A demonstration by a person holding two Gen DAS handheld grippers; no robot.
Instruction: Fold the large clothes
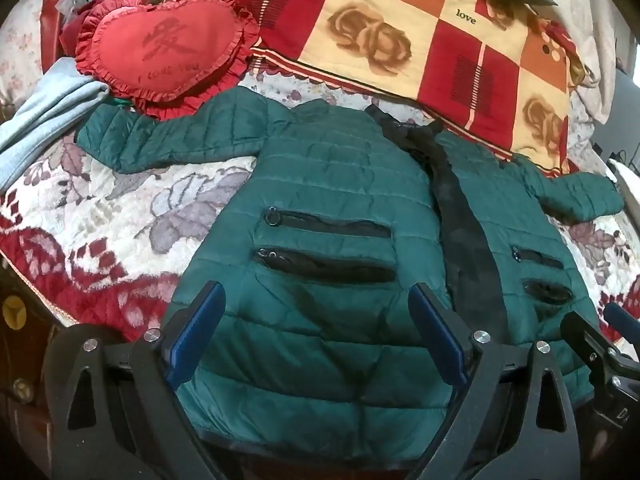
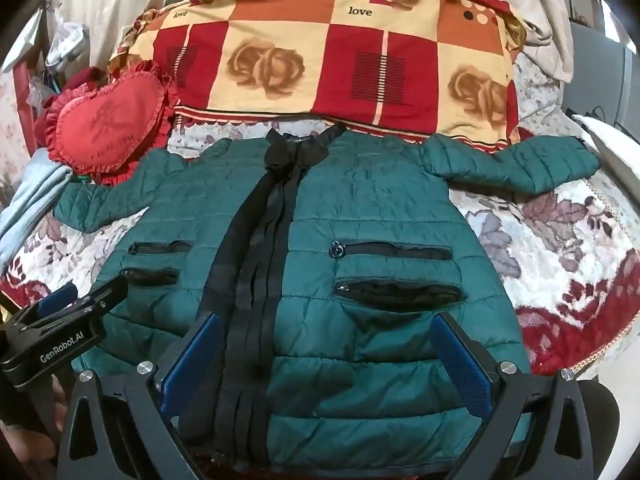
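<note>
A green quilted jacket (image 2: 360, 248) lies front-up and spread flat on a flowered blanket (image 2: 560, 248), collar at the far side and hem at the near edge under both tools, which reads as the starting layout for a fold: nothing is doubled over yet. Its black zipper band (image 2: 260, 260) runs near to far down the middle, and the two sleeves stretch out sideways, the left sleeve (image 1: 160, 140) reaching toward a red heart-shaped cushion (image 1: 160, 48) and the right sleeve (image 2: 512, 160) lying just in front of a checked pillow (image 2: 340, 60). The left gripper (image 1: 316, 340) hovers over the left front panel near the hem with its blue fingers (image 1: 196, 336) spread wide and nothing between them; the right gripper (image 2: 324, 364) hangs over the right panel beside the zipper band, likewise wide open and empty. Both are angled down at the cloth, probably placed to take the hem or sides. Room is uneven: bare blanket lies to the left and right of the body, giving space to bring sleeves inward, but the left cuff touches or sits just beside the cushion and a pale blue cloth (image 1: 44, 120), and the pillow crowds the far edge behind the collar, so folding toward the near side looks freer.
</note>
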